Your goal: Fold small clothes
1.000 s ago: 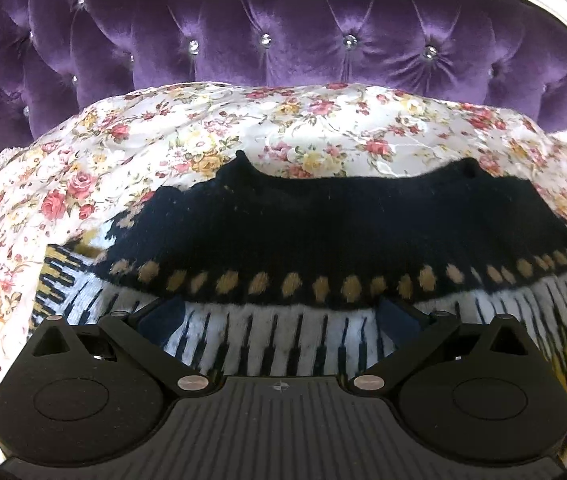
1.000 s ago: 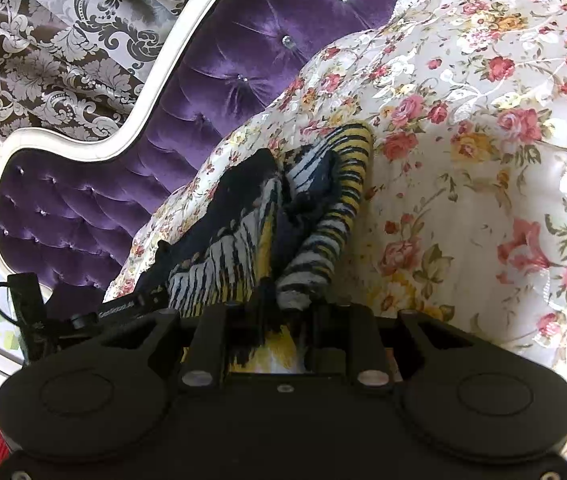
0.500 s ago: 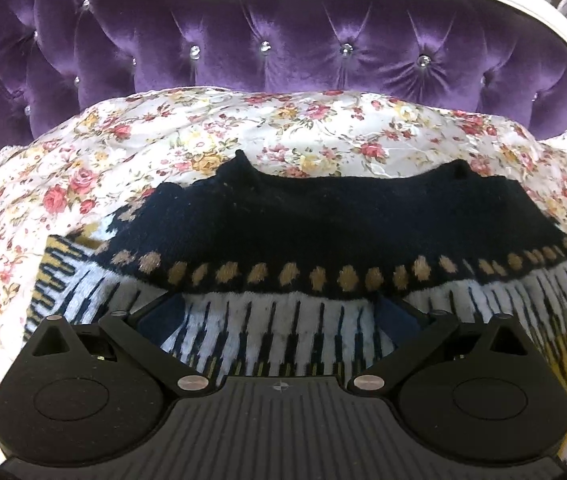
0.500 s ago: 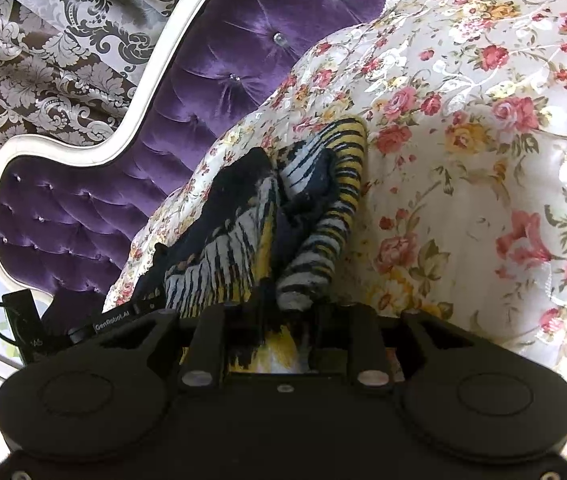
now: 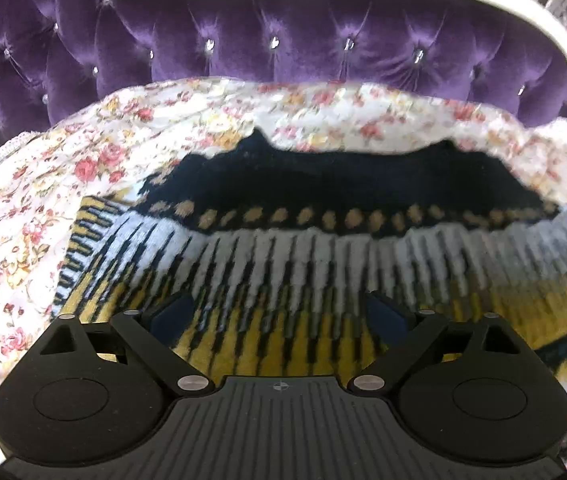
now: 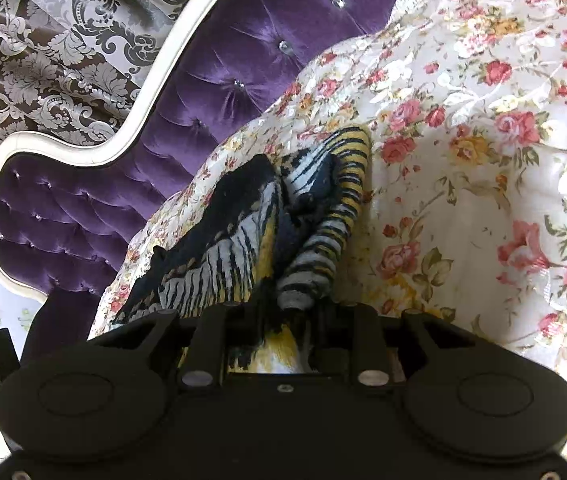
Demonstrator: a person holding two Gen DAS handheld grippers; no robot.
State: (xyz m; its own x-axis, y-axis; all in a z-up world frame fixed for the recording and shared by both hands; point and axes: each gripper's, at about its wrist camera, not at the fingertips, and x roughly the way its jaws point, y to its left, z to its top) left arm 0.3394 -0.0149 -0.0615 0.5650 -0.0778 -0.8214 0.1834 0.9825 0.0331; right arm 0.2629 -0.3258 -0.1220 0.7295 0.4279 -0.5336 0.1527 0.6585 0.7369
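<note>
A small knitted sweater, navy at the top with tan dots, then white, black and yellow stripes, lies spread on the floral bed cover. My left gripper is open just above its yellow striped part, jaws wide apart, holding nothing. In the right wrist view the same sweater is bunched up, with a striped sleeve hanging. My right gripper is shut on a fold of the sweater at its near edge.
A purple tufted headboard with a white frame rises behind the bed; it also shows in the right wrist view. Patterned wallpaper is behind it. The floral cover stretches to the right of the sweater.
My left gripper has pulled back toward the sweater's hem, so more yellow striped fabric shows beneath it. My right gripper keeps its hold and has shifted only slightly.
</note>
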